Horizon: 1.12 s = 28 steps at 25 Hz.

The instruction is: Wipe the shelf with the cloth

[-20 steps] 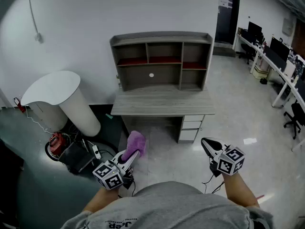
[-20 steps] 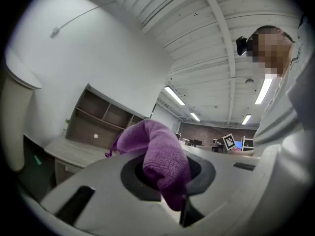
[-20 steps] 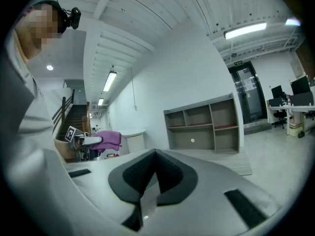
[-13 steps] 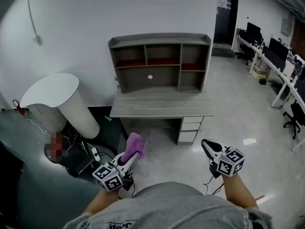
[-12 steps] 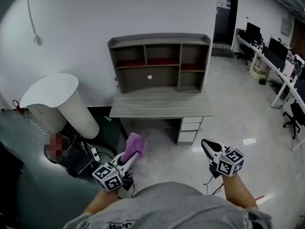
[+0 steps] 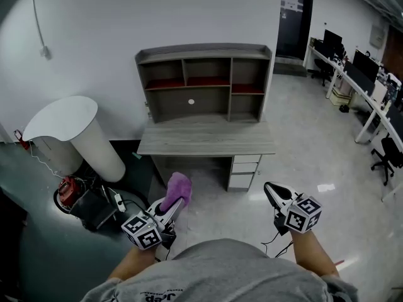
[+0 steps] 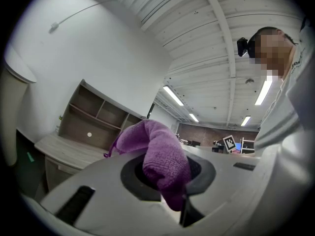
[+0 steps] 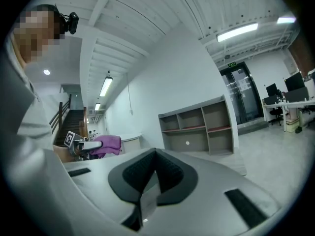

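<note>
A grey shelf unit [image 6: 204, 80] with several open compartments stands on a grey desk [image 6: 205, 137] against the white wall, well ahead of me. It also shows in the left gripper view as the shelf unit [image 7: 93, 119] and in the right gripper view as the shelf unit [image 8: 199, 127]. My left gripper [image 6: 174, 202] is shut on a purple cloth [image 6: 177, 188], which bulges out of the jaws as the purple cloth [image 7: 160, 156]. My right gripper [image 6: 272, 192] is shut with nothing in it. Both are held low, near my body, far short of the desk.
A white rounded stand [image 6: 72, 134] leans at the left of the desk, with cables and a red object [image 6: 66, 190] on the floor beside it. Desk drawers [image 6: 242, 168] sit at the desk's right. Office desks and chairs [image 6: 371, 93] line the far right. Shiny floor lies between me and the desk.
The desk and shelf have shifted slightly left in the head view. Both grippers hold about the same place, the left still with the cloth.
</note>
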Each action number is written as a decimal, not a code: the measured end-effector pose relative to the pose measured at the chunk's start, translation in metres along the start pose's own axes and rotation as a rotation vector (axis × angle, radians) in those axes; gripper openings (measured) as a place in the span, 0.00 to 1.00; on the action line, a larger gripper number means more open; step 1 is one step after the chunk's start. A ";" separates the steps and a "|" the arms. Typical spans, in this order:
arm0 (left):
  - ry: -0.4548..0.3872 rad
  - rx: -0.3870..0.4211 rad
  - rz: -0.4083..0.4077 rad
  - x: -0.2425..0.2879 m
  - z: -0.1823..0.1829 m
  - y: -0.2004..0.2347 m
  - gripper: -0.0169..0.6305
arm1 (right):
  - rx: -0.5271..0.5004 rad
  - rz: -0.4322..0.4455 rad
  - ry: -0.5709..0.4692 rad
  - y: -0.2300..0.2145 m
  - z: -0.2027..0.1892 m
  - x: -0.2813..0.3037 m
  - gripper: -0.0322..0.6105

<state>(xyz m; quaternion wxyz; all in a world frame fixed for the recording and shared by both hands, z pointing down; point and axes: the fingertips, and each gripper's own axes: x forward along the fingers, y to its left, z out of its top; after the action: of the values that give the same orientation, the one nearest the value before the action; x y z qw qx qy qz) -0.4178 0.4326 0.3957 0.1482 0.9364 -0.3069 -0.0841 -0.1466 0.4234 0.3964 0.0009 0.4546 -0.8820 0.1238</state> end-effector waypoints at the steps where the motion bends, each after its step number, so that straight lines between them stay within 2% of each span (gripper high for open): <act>1: -0.002 0.000 -0.004 0.008 -0.002 -0.006 0.13 | -0.008 -0.002 0.005 -0.006 0.001 -0.006 0.08; 9: -0.010 -0.022 -0.065 0.082 -0.029 -0.056 0.13 | -0.024 -0.006 0.028 -0.062 0.006 -0.062 0.08; 14: 0.032 -0.023 -0.100 0.122 -0.041 -0.054 0.13 | 0.009 -0.036 0.027 -0.102 0.001 -0.065 0.08; 17: 0.043 -0.041 -0.111 0.149 -0.041 -0.034 0.13 | 0.026 -0.053 0.035 -0.124 -0.004 -0.049 0.08; 21: 0.057 -0.059 -0.165 0.198 -0.044 0.008 0.13 | 0.024 -0.078 0.049 -0.158 -0.004 -0.011 0.08; 24: 0.056 -0.062 -0.221 0.247 -0.038 0.058 0.13 | 0.007 -0.106 0.033 -0.196 0.011 0.034 0.08; 28: 0.062 -0.060 -0.298 0.319 -0.012 0.131 0.13 | 0.018 -0.142 0.000 -0.248 0.040 0.113 0.08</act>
<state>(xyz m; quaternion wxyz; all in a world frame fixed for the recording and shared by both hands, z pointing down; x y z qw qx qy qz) -0.2323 0.1436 0.4285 0.1714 0.9688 -0.1574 -0.0852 -0.0093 0.1866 0.4242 0.0055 0.5158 -0.8465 0.1314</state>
